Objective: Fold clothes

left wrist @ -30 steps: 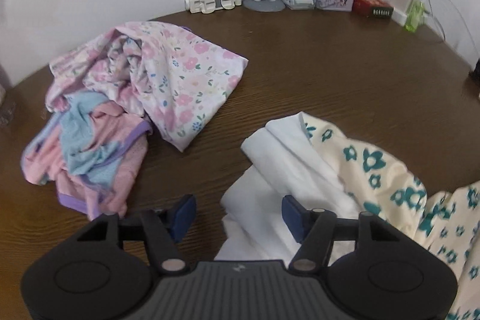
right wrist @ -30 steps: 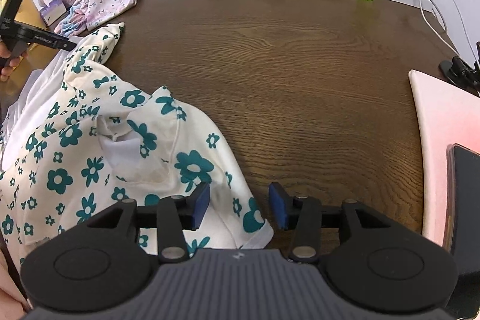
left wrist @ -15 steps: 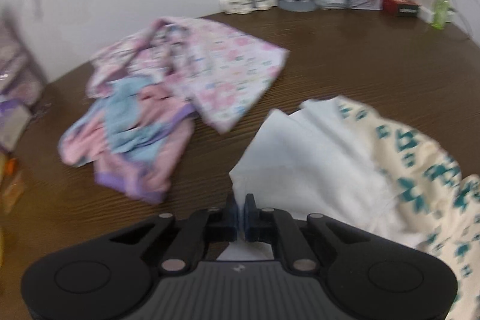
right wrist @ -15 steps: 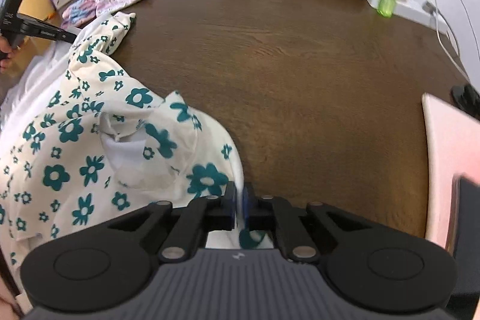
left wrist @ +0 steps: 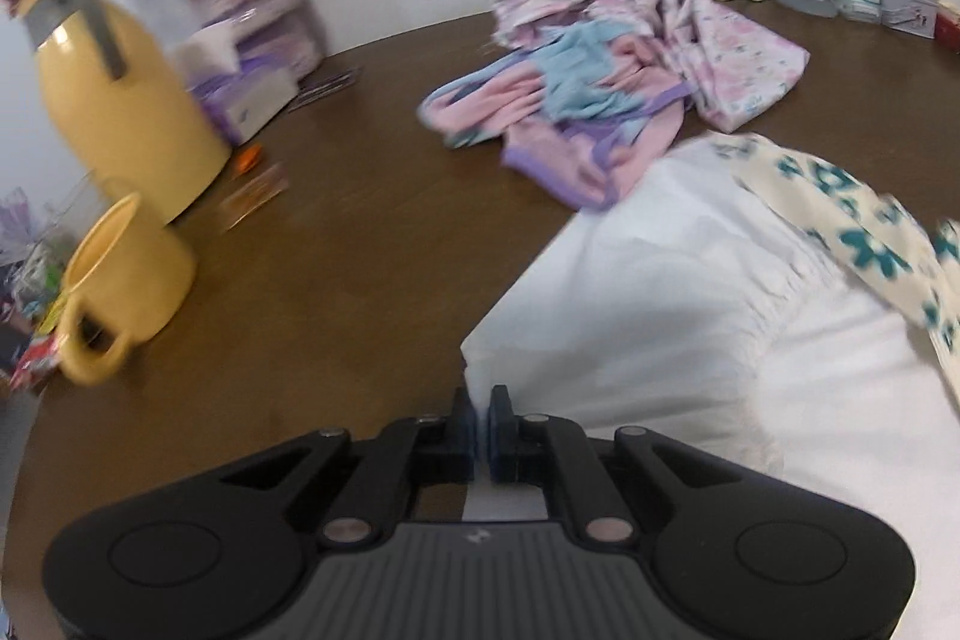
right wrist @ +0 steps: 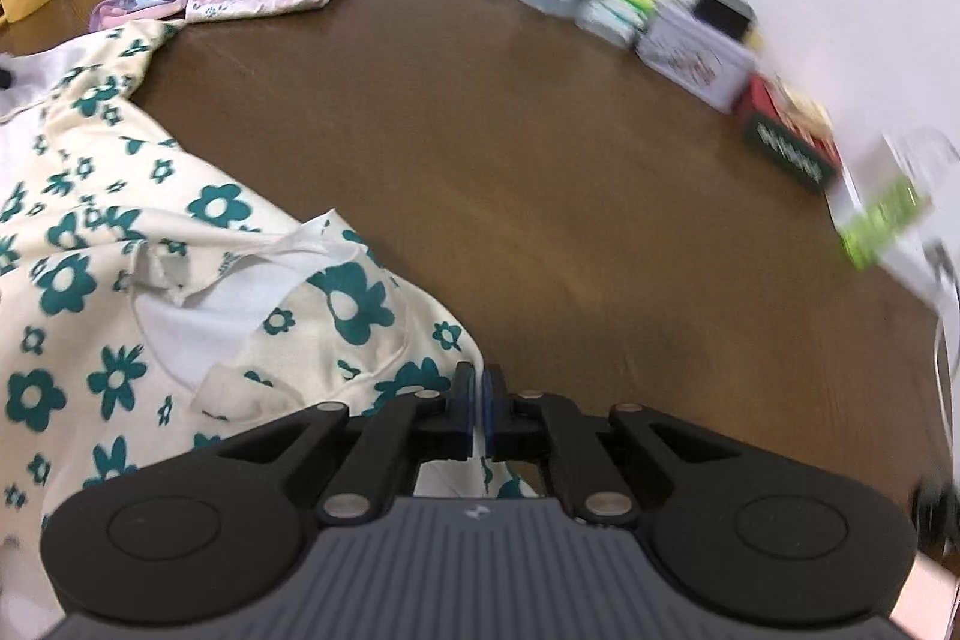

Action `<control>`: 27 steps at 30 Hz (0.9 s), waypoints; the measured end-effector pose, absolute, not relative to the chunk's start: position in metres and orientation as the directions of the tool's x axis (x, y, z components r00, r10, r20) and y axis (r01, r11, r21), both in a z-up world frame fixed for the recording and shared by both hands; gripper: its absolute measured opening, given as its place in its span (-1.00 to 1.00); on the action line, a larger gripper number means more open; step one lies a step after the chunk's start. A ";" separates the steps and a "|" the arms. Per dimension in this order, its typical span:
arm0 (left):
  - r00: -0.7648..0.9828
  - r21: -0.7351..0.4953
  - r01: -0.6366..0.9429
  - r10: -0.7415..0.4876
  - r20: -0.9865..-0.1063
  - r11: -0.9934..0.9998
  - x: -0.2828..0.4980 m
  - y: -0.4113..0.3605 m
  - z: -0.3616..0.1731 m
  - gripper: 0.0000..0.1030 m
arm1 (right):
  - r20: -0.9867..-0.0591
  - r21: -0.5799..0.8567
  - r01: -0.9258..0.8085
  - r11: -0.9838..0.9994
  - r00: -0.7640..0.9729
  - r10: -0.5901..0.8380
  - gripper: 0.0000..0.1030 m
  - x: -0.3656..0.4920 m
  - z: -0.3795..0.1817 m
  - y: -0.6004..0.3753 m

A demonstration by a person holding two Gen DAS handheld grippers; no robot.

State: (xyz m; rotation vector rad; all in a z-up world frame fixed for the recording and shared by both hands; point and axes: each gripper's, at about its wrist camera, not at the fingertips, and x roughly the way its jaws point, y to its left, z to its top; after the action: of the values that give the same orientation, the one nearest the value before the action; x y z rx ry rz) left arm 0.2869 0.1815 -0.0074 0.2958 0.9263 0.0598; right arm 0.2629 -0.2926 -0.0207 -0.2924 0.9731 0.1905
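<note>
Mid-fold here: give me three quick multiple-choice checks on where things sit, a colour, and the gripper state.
1. Where does the pink floral clothes pile lie relative to the teal-flowered garment?
A. Beyond it, toward the wall
B. Under it
C. Off the table

2. What colour is the mug beside the flask?
A. Blue
B. Yellow
C. White

3. What is the state of the left gripper and the right gripper?
A. Both open
B. Only the left shut
C. Both shut on fabric

Answers: 1 A, the pile sits farther back on the table. 2 B, mug and flask are both yellow. 3 C, cloth is pinched between each closed pair of fingers.
</note>
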 end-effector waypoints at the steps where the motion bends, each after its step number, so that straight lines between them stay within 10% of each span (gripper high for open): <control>1: 0.602 0.264 0.073 0.168 -0.780 0.962 0.283 0.184 -0.005 -0.90 | -0.831 -0.168 -0.298 0.940 0.555 0.027 -0.95 0.272 -0.021 -0.288; 4: 0.643 0.194 0.079 0.098 -0.759 0.978 0.281 0.183 0.017 -0.71 | -0.823 -0.164 -0.303 0.939 0.566 0.039 -0.88 0.286 -0.019 -0.284; 7: 0.674 0.094 0.109 -0.004 -0.739 0.990 0.298 0.172 0.036 -0.10 | -0.805 -0.082 -0.258 0.963 0.587 0.088 -0.72 0.275 -0.006 -0.300; 16: 0.577 -0.022 0.185 -0.126 -0.807 0.983 0.388 0.097 0.025 -0.06 | -0.810 -0.007 -0.232 0.973 0.572 0.131 -0.27 0.240 -0.002 -0.327; 19: 0.549 -0.021 0.156 -0.104 -0.829 0.988 0.405 0.090 0.012 -0.08 | -0.804 0.018 -0.256 0.967 0.571 0.166 -0.25 0.234 -0.003 -0.328; 22: 0.514 -0.051 0.143 -0.118 -0.849 0.988 0.414 0.091 0.002 -0.96 | -0.797 0.029 -0.285 0.958 0.572 0.194 -0.24 0.236 -0.005 -0.324; 27: 0.559 0.001 0.123 -0.069 -0.826 0.992 0.393 0.099 0.011 -0.98 | -0.796 0.025 -0.308 0.951 0.569 0.205 -0.24 0.244 -0.013 -0.319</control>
State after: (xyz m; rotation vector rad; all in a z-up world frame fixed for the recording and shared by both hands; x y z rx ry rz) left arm 0.3933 0.0988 0.0111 0.0605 0.9711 -0.1129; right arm 0.2444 -0.3192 -0.0133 -0.1211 0.9175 0.3021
